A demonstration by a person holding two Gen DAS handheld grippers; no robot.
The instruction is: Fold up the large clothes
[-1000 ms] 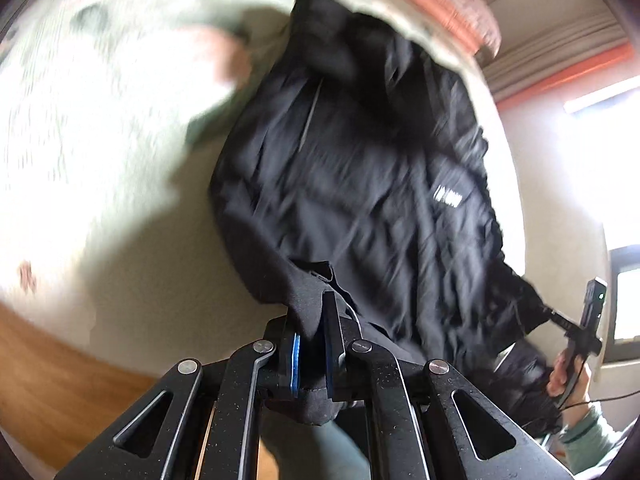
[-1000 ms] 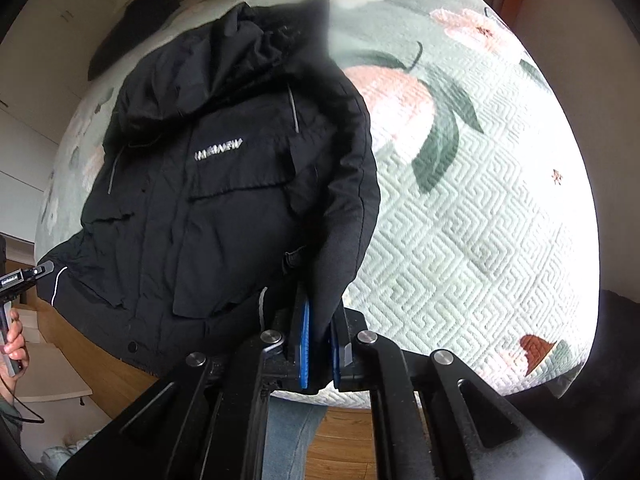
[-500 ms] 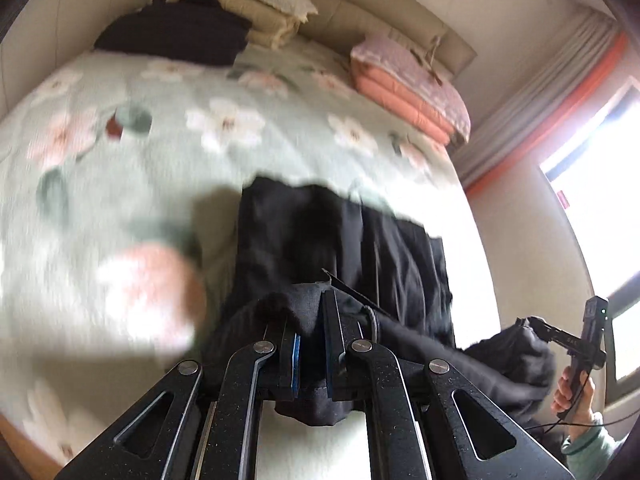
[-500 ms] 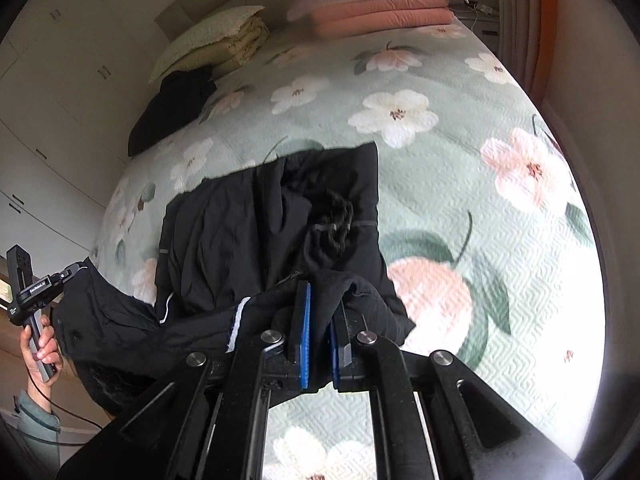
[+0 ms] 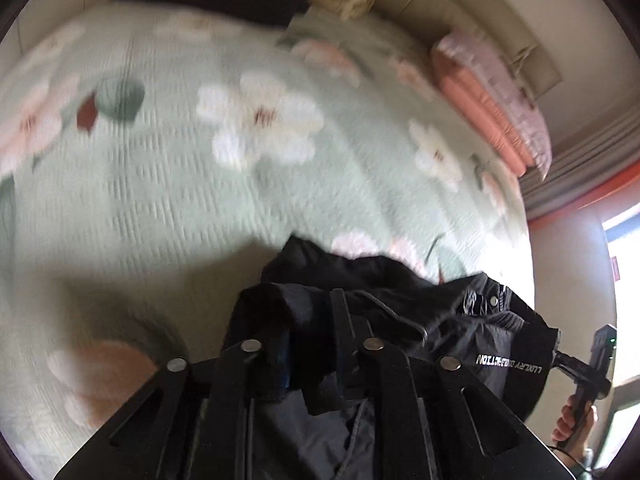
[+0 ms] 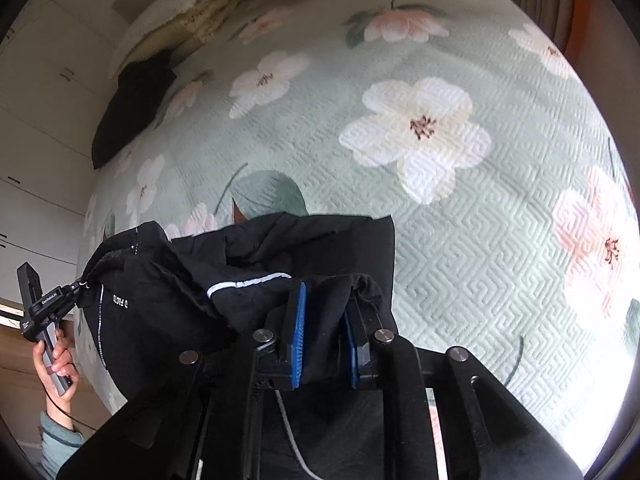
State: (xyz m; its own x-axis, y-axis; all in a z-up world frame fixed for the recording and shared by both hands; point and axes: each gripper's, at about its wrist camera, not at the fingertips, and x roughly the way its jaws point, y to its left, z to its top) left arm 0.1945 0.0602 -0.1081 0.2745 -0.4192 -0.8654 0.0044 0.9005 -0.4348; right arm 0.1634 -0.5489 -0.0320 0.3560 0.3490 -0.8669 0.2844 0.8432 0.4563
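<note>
A black padded jacket (image 6: 248, 280) lies bunched on the green floral quilted bedspread (image 6: 460, 240), pillows at twelve o'clock. The left gripper (image 5: 310, 344) and right gripper (image 6: 324, 336) are opening, jacket cloth between their jaws.

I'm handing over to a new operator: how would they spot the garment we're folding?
Look at the bed with the mint floral quilt. At its near edge lies a bunched black jacket, its fabric between the jaws of both grippers. Unlike the other dark cloth by the cream pillows, it has white lettering and a white stripe.
</note>
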